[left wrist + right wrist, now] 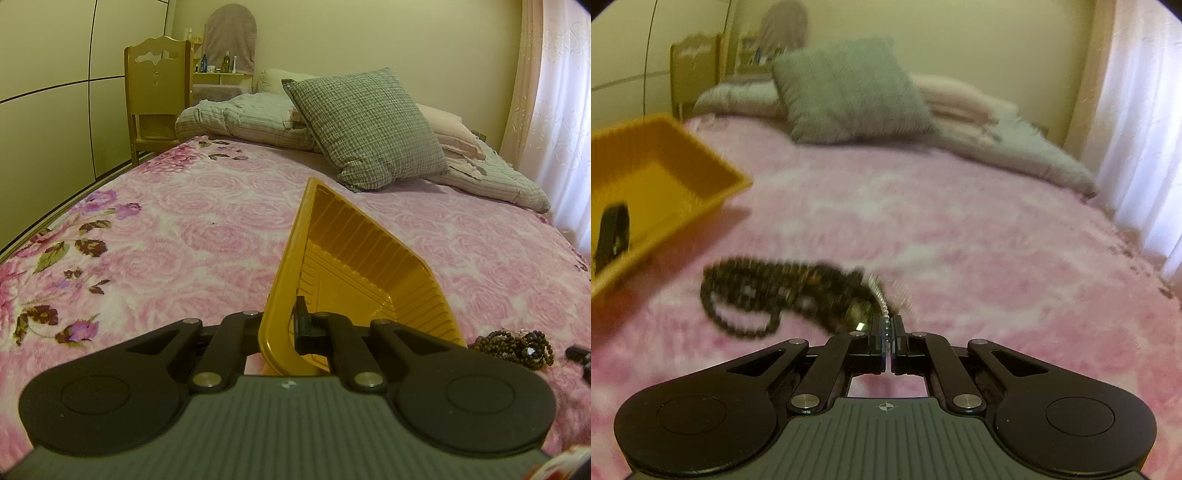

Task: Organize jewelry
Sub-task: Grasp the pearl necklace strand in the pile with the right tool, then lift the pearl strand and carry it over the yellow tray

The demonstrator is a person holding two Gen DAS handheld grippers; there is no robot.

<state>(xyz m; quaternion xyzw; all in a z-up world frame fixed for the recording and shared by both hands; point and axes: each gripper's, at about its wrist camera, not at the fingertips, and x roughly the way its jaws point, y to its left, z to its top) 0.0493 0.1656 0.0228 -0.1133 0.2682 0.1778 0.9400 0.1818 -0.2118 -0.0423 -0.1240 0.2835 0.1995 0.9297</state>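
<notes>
My left gripper [286, 325] is shut on the near rim of a yellow plastic tray [354, 258], which tilts above the pink bedspread. The tray is empty; it also shows at the left of the right wrist view [665, 166], with a left finger [613, 232] on its rim. A heap of dark bead jewelry [517, 345] lies on the bed right of the tray. In the blurred right wrist view my right gripper [889, 325] is shut on a thin pearl strand [884, 306] joined to the dark bead heap [768, 291].
The pink floral bedspread [184, 229] covers the bed. A grey checked cushion [365, 125] and folded bedding [243, 118] lie at the far end. A wooden chair [157, 92] stands at the far left, a curtain [561, 122] at the right.
</notes>
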